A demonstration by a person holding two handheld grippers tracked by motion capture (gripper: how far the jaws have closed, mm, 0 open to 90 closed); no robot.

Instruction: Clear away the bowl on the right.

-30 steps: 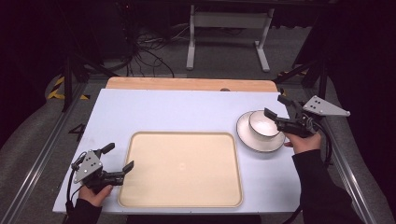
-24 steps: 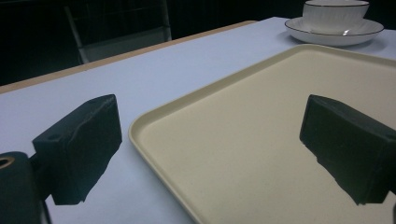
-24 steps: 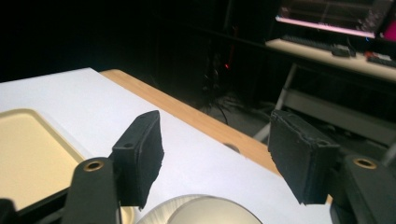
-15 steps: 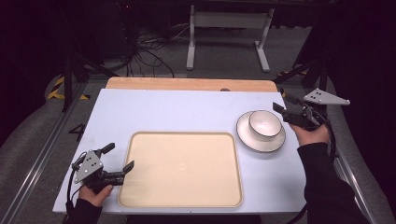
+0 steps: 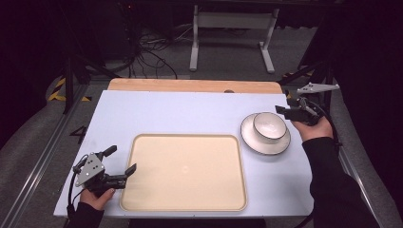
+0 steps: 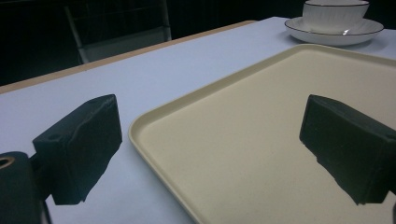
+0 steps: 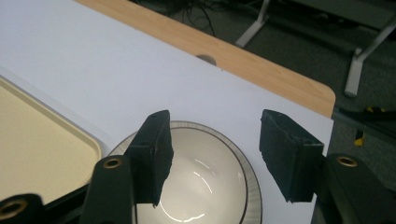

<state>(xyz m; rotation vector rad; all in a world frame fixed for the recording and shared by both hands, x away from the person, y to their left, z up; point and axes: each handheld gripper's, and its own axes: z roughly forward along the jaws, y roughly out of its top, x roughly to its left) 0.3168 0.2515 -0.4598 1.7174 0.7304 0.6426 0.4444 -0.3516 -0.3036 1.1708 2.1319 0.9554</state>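
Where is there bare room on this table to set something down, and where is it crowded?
The tray is bare throughout. The blue table lies free between the tray and the wooden strip behind. It is tighter at the right edge, where the bowl sits on its plate beside the right gripper, and at the tray's near left corner by the left gripper.

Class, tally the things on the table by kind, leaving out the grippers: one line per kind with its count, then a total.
Tray: 1
Bowl: 1
Saucer: 1
Total: 3
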